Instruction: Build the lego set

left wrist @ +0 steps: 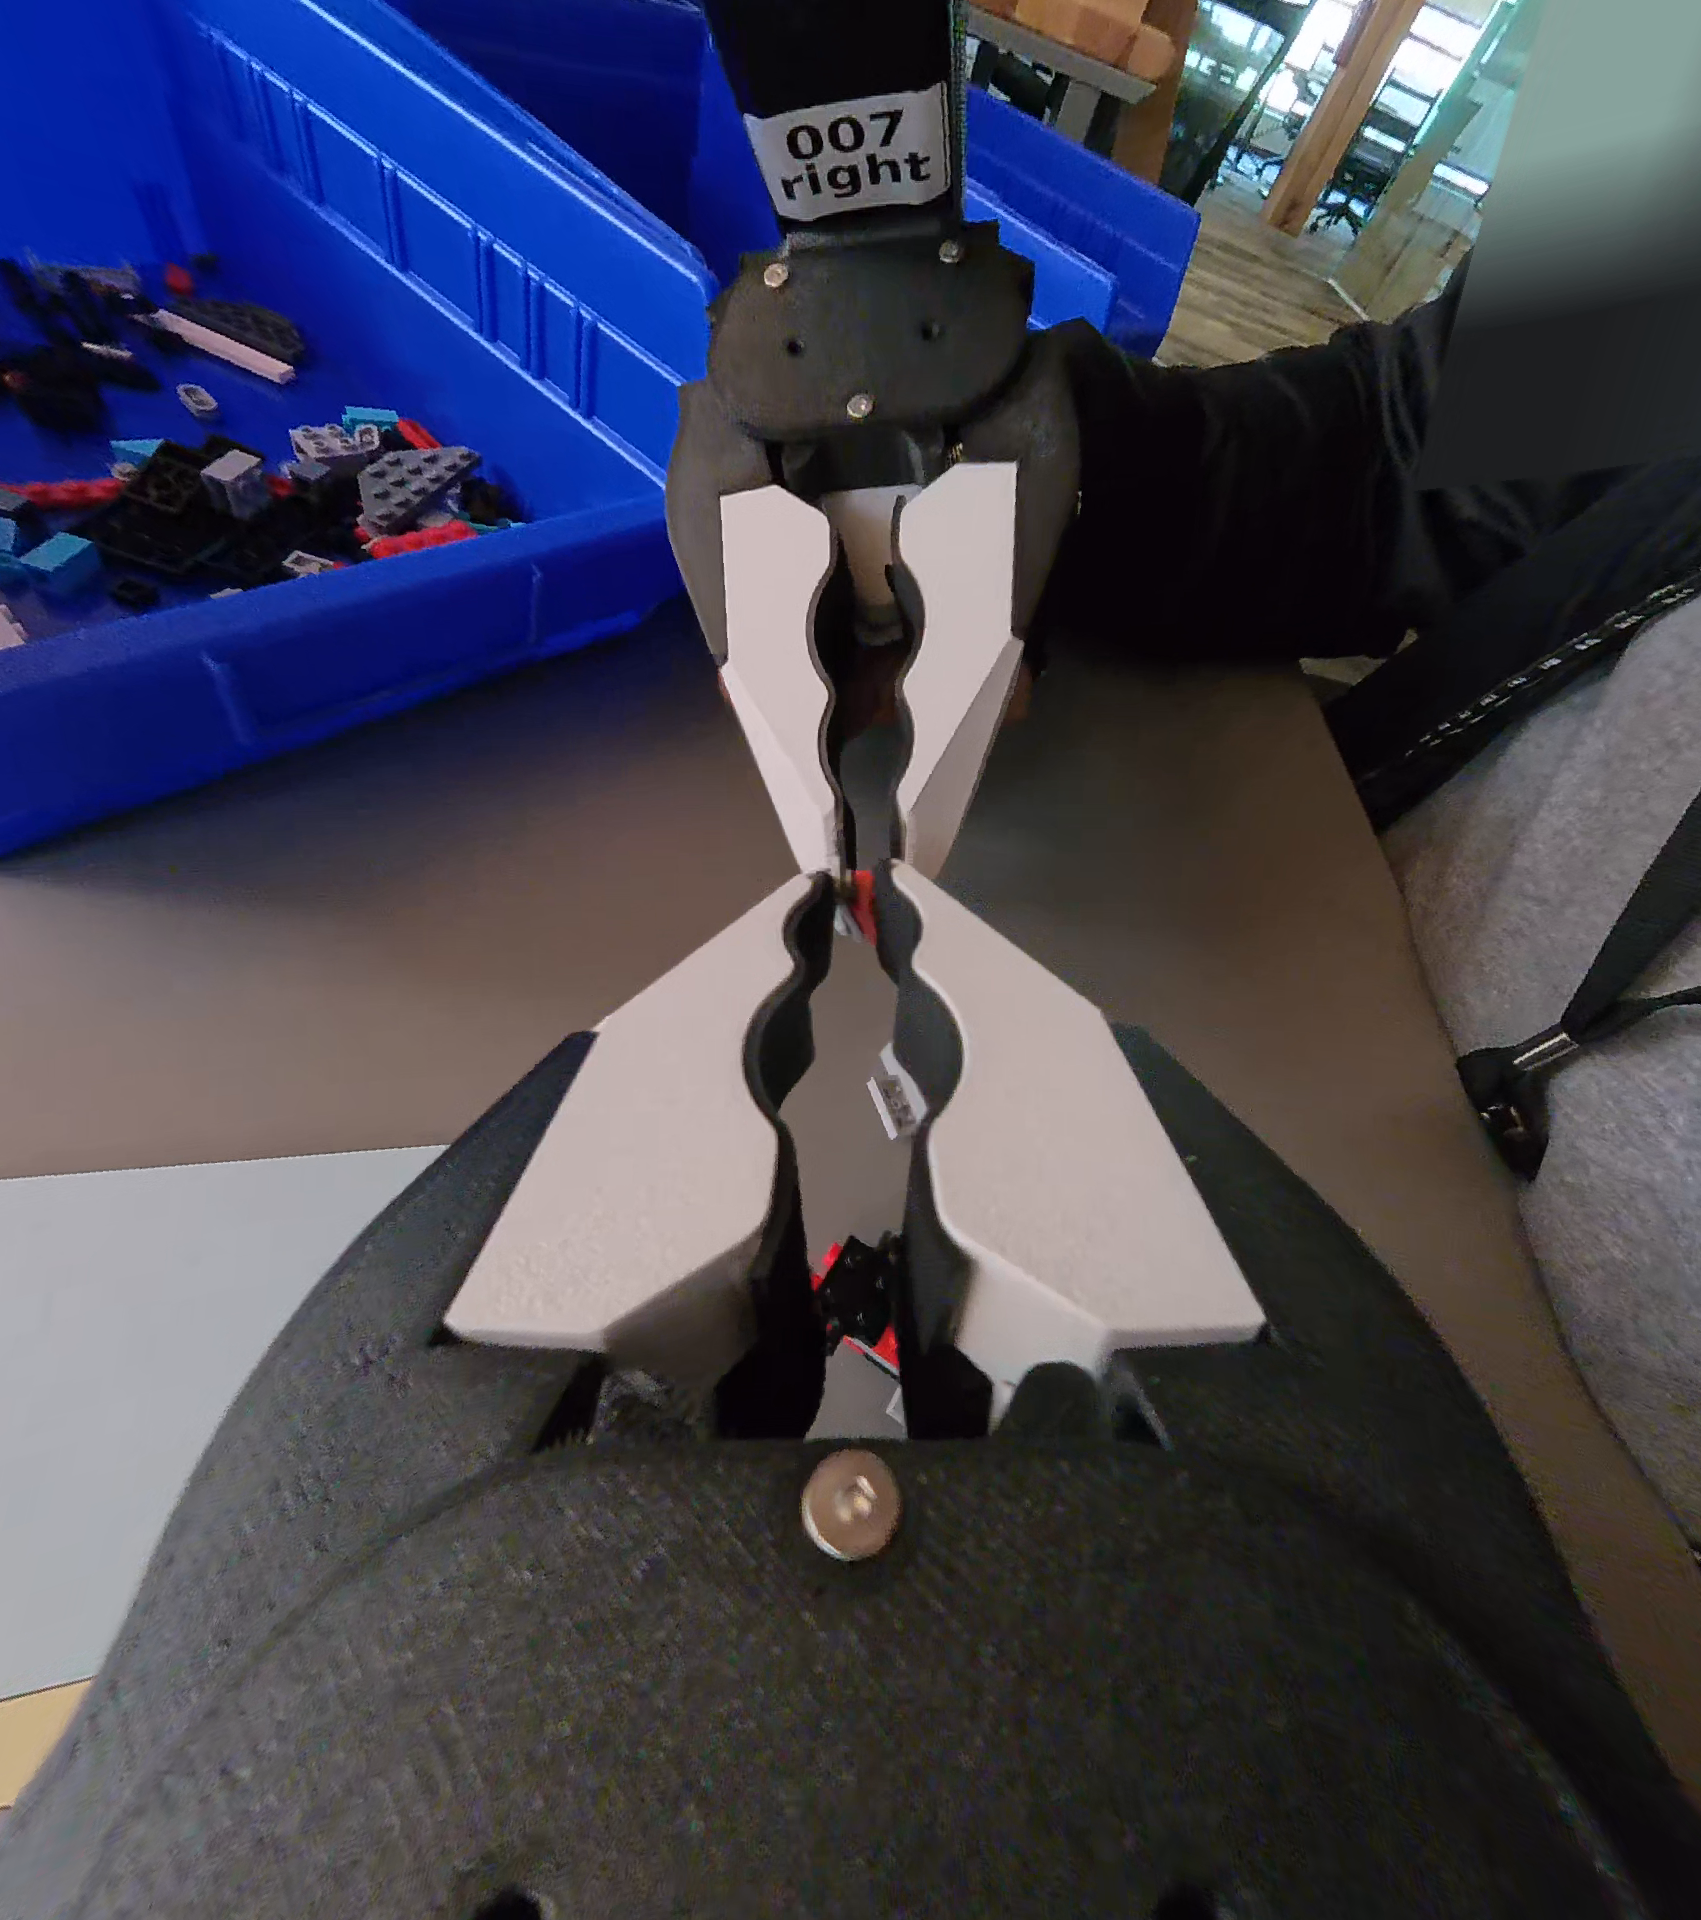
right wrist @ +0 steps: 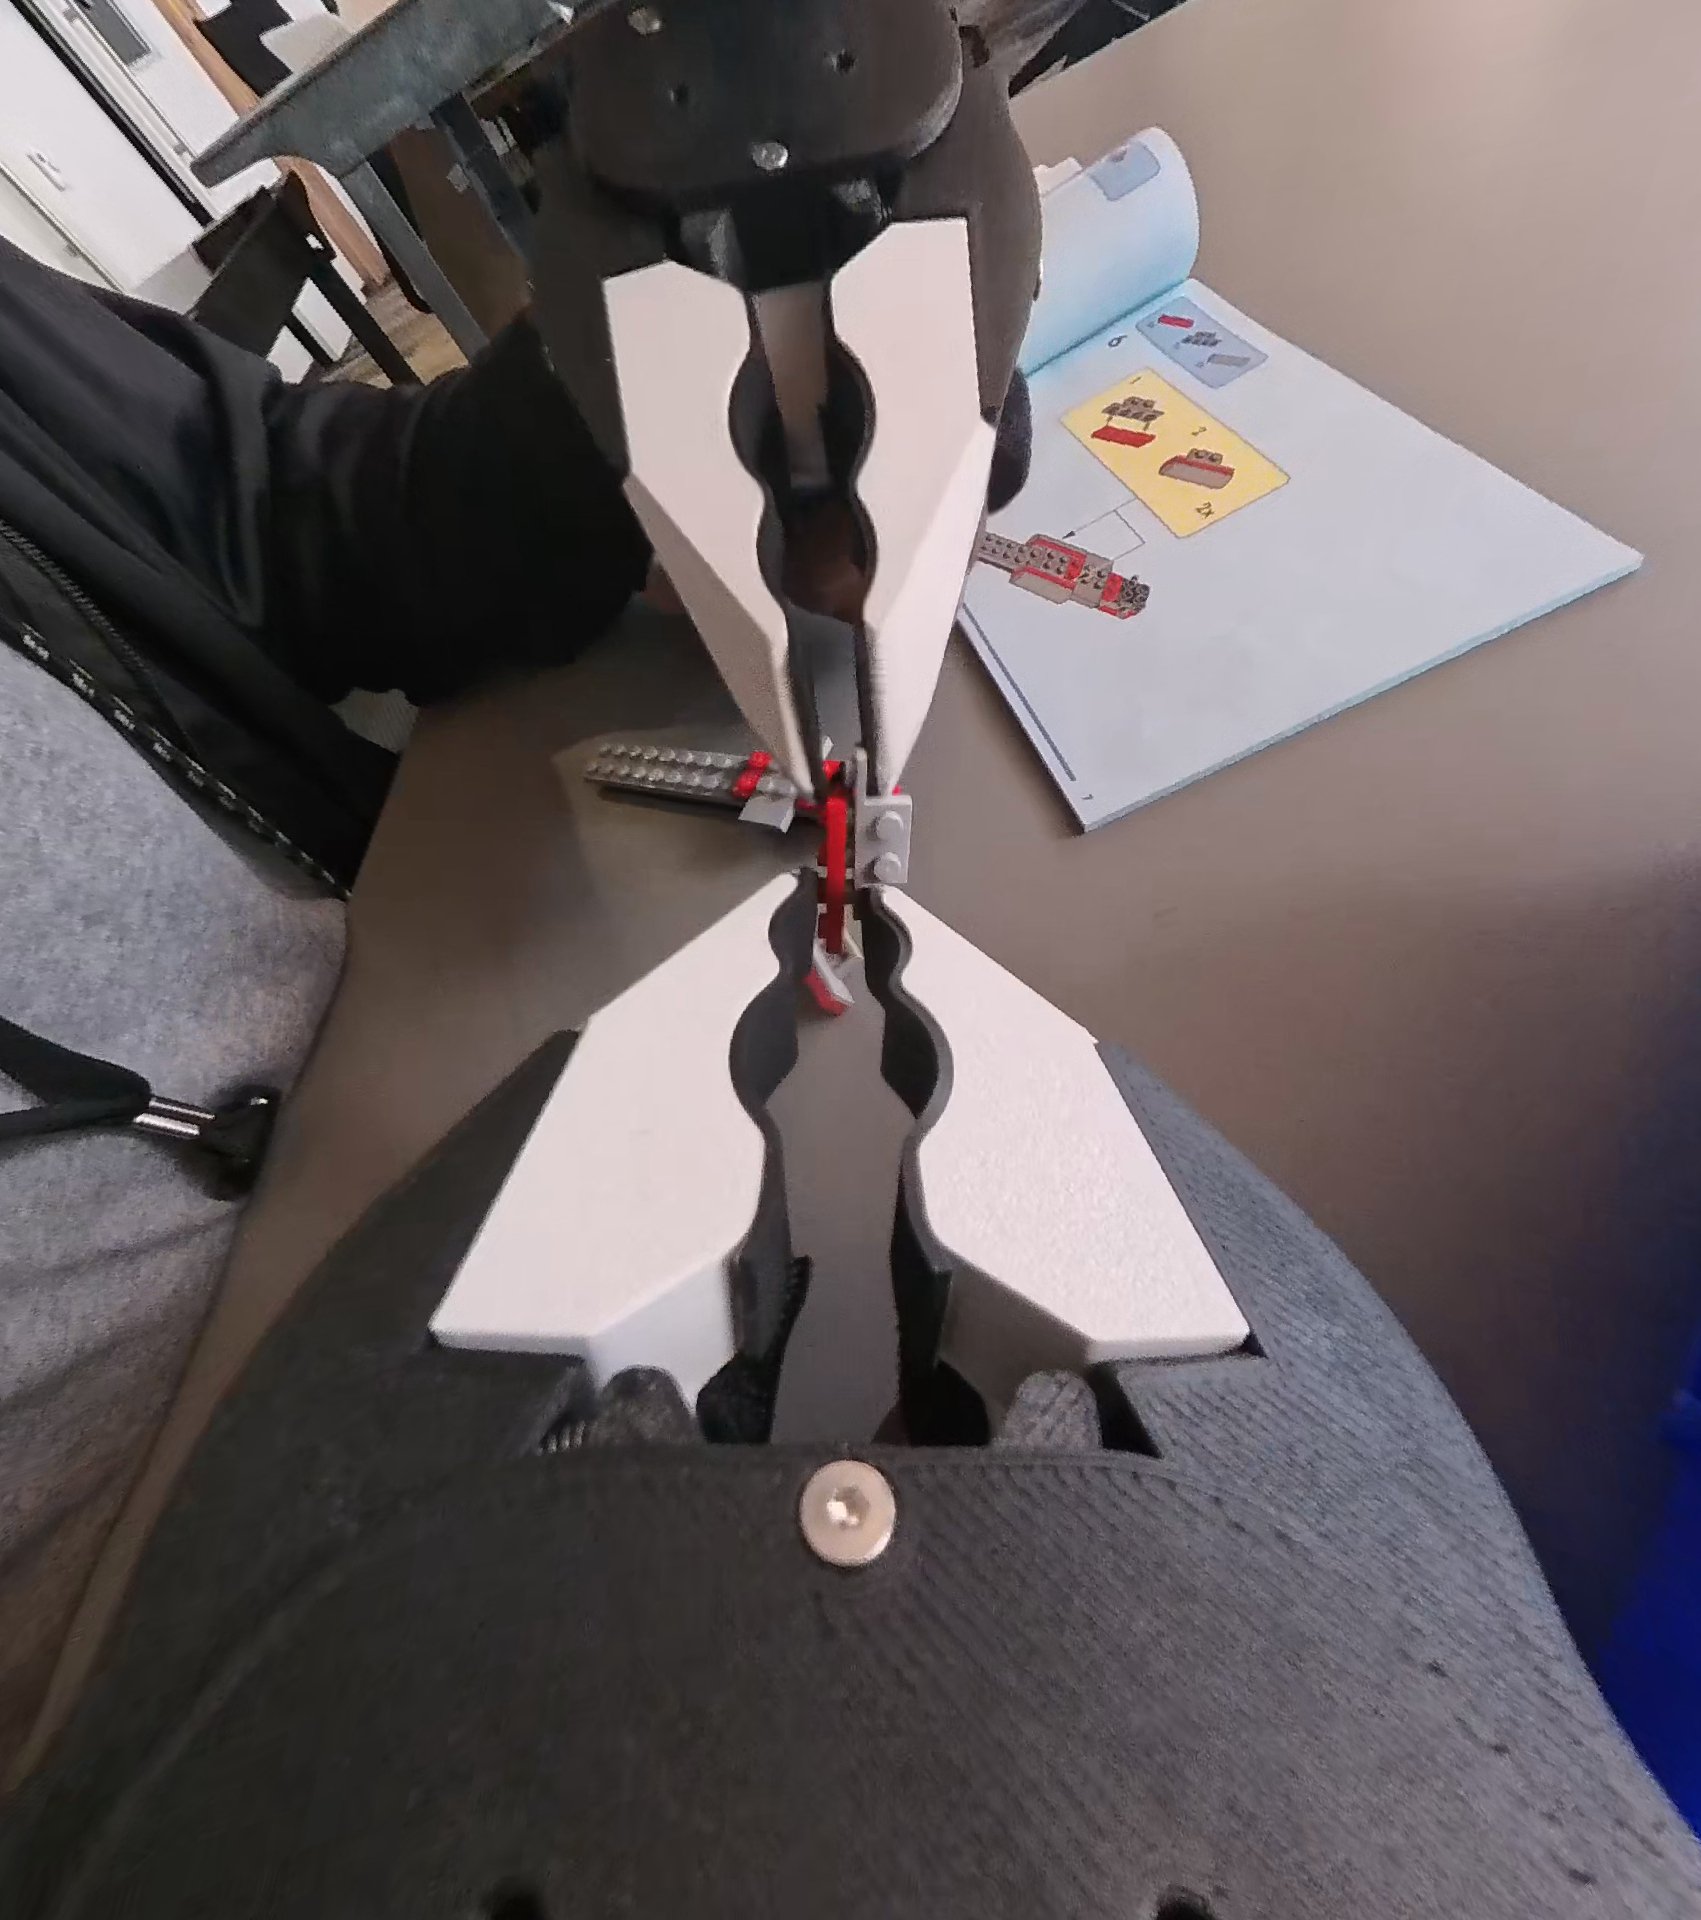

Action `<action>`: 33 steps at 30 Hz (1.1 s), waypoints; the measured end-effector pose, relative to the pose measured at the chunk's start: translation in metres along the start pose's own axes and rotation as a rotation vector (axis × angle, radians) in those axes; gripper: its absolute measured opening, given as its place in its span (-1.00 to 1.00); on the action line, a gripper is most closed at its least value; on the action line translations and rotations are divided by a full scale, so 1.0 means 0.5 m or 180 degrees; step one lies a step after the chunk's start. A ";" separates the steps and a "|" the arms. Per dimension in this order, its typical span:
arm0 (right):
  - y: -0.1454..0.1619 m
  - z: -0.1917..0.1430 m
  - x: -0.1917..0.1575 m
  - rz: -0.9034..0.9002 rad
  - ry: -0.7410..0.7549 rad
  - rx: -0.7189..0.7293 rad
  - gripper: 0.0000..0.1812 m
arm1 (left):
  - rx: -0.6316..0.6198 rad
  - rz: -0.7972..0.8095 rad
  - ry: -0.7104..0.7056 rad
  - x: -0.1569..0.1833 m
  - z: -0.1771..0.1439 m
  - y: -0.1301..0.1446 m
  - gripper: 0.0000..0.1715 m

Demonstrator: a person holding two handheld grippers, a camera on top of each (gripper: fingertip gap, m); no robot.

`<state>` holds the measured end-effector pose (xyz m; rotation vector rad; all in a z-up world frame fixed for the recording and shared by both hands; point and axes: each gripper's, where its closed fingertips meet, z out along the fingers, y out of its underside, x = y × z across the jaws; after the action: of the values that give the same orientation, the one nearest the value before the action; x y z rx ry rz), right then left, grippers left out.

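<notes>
- Above the brown table (right wrist: pixel 1241 987), the left gripper (left wrist: pixel 851 894) and right gripper (right wrist: pixel 841 894) meet tip to tip.
- Both clamp 1 small red-and-grey lego assembly (right wrist: pixel 851 842).
- A grey studded plate (right wrist: pixel 664 774) lies beneath.

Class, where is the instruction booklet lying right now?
In the right wrist view, the instruction booklet lies open on the table, upper right, beyond the grey plate assembly.

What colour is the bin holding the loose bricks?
Blue bin, clearest in the left wrist view.
</notes>
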<state>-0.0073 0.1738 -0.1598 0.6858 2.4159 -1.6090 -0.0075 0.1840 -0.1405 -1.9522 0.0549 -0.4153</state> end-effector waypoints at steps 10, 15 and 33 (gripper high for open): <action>-0.014 -0.007 -0.009 0.0324 -0.0240 0.0182 -0.88 | 0.0167 -0.0578 0.0281 0.000 -0.006 -0.006 -0.81; -0.010 -0.005 -0.006 0.0422 -0.0235 0.0150 -0.88 | 0.0111 -0.0584 0.0225 -0.005 -0.004 -0.001 -0.81; -0.016 -0.009 -0.002 0.0656 -0.0248 0.0196 -0.88 | 0.0174 -0.1056 0.0337 -0.013 0.000 0.001 -0.83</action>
<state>-0.0097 0.1749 -0.1509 0.8358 2.1702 -1.6005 -0.0137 0.1853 -0.1427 -1.8871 -0.2133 -0.7305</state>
